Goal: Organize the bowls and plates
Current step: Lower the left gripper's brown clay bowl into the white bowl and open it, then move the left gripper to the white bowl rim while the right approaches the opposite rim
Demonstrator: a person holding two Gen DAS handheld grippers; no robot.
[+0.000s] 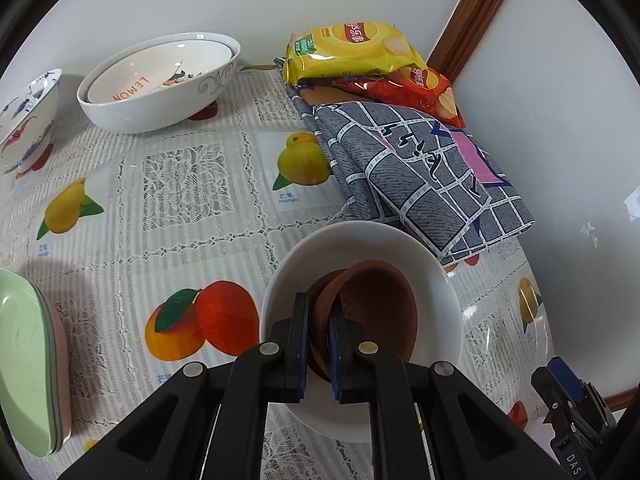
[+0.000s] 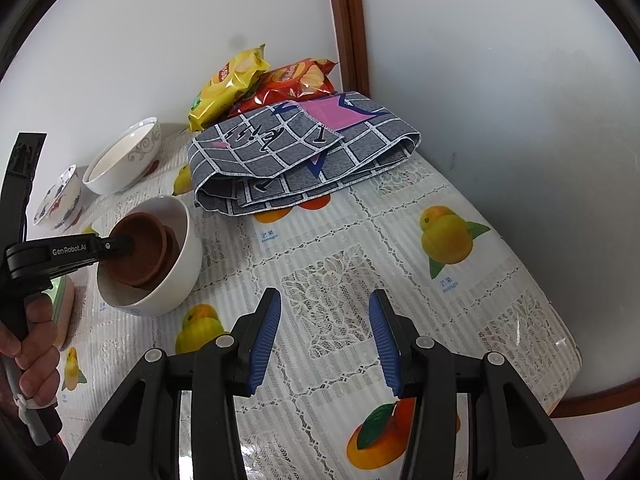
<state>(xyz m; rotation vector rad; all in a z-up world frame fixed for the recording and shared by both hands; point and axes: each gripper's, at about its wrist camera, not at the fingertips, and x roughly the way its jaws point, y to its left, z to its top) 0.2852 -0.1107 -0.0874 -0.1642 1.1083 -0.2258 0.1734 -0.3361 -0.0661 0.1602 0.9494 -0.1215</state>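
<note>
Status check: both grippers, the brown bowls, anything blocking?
Left gripper shut on rim of brown bowl, inside white bowl. Right gripper open, empty, over tablecloth. Folded cloth just behind the white bowl, touching unclear.

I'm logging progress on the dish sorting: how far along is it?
Done: a LEMON dish nested in the large white bowl; green plates stacked. In hand: the left claw grips brown bowls inside a white bowl. Left: the blue-patterned bowl stands alone; the right claw is open.
</note>
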